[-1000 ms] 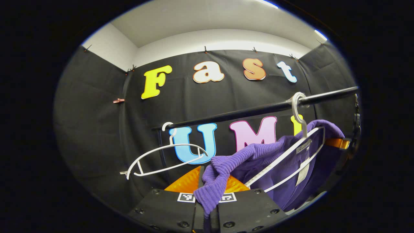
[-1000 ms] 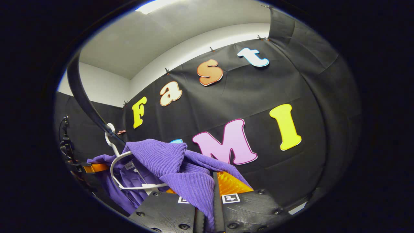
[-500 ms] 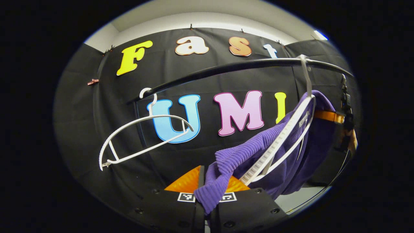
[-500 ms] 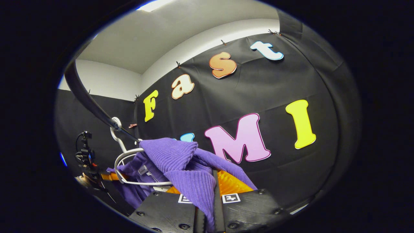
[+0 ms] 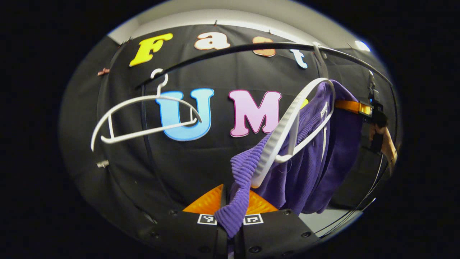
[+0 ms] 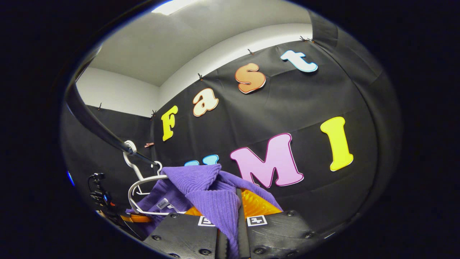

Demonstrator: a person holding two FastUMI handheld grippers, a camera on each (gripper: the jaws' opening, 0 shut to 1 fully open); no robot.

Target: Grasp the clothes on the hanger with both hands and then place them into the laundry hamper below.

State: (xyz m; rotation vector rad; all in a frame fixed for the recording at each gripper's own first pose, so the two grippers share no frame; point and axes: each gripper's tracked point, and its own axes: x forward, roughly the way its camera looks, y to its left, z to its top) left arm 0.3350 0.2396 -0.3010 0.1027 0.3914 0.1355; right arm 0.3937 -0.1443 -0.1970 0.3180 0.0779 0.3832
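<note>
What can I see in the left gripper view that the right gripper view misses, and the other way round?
Left gripper view: a spare hanger hanging bare on the rail, the sweater draping well below its own hanger, and a hand at the far right.

Right gripper view: the ceiling light and the white wall above the cloth.

Both: the purple sweater, its white hanger hooked on the rail, and a claw pinching knit fabric, the left claw in one view and the right claw in the other.

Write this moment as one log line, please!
left tongs: shut on purple knitted sweater | right tongs: shut on sweater | white plastic hanger: half bare, on rail
</note>
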